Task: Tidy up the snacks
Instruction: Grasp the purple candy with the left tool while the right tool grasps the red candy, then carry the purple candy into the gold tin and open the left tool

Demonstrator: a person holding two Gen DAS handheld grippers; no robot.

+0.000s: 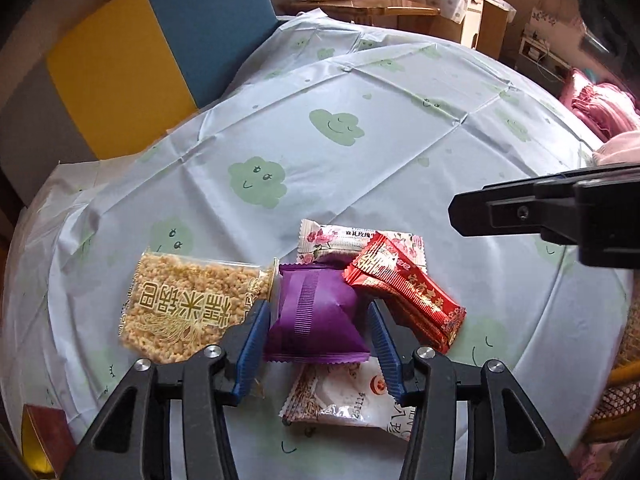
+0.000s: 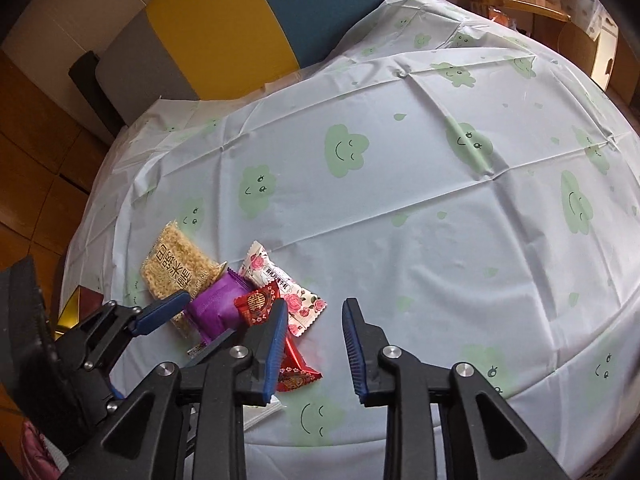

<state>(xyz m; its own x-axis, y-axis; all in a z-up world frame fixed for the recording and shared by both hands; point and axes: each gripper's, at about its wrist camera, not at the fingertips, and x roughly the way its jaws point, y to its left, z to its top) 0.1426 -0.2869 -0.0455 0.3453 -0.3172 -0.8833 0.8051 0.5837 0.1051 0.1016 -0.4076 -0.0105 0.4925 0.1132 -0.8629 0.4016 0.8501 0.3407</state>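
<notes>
- Left wrist view: left gripper points down over a cluster of snack packets on a round table under a pale tablecloth printed with green clouds; its blue pads flank the purple packet, jaws about half open, pads beside the packet's sides, firm pressing not clear
- Only this view shows the white packet lying under the purple one at the near edge, and the full length of the red packet overlapping the rose-printed packet
- Clear rice-cracker packet lies just left of the purple packet, touching the left pad
- Right wrist view: right gripper hangs over bare tablecloth just right of the cluster; jaws stand narrowly apart with nothing between them; its left pad overlaps the red packet in the picture, contact unclear
- Only this view shows the left gripper from the side, reaching into the cluster, and the yellow, blue and grey panels behind the table
</notes>
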